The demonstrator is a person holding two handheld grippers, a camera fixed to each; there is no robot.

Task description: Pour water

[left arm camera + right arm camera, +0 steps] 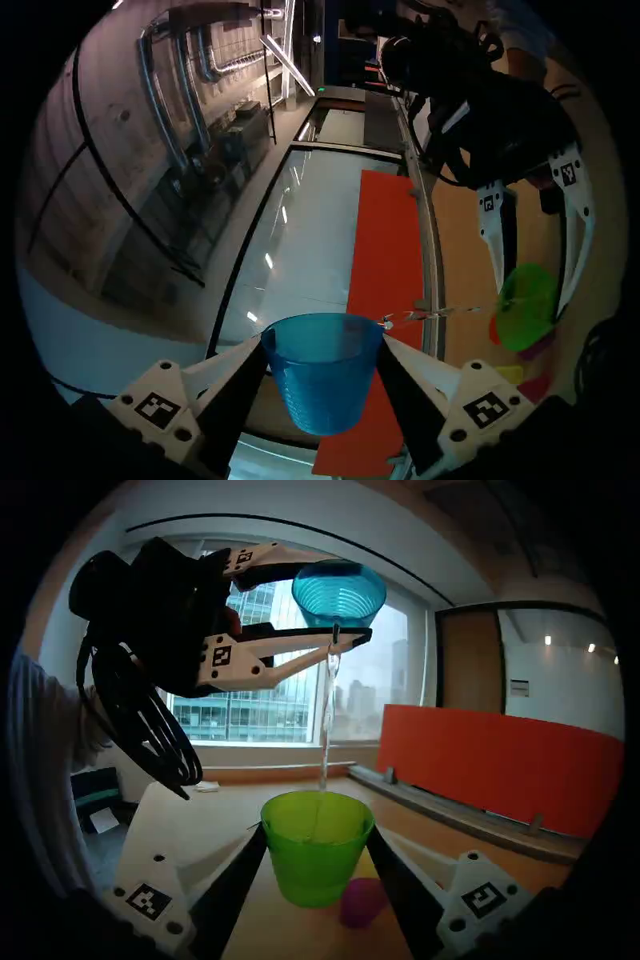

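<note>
My left gripper (324, 376) is shut on a translucent blue cup (323, 370); the camera riding on it is rolled onto its side. In the right gripper view that blue cup (339, 592) hangs tipped over, high above, held in the left gripper (340, 596). A thin stream of water (326, 720) falls from its rim into a green cup (317, 856). My right gripper (316, 864) is shut on the green cup, upright above the wooden table (432, 832). In the left gripper view the water (436, 314) runs across to the green cup (526, 308) held by the right gripper (536, 300).
A small purple cup (362, 902) stands on the table just behind the green one, with something yellow beside it. An orange partition (512, 760) runs along the table's right side. Large windows (264, 704) are behind. A person's sleeve (48, 752) is at left.
</note>
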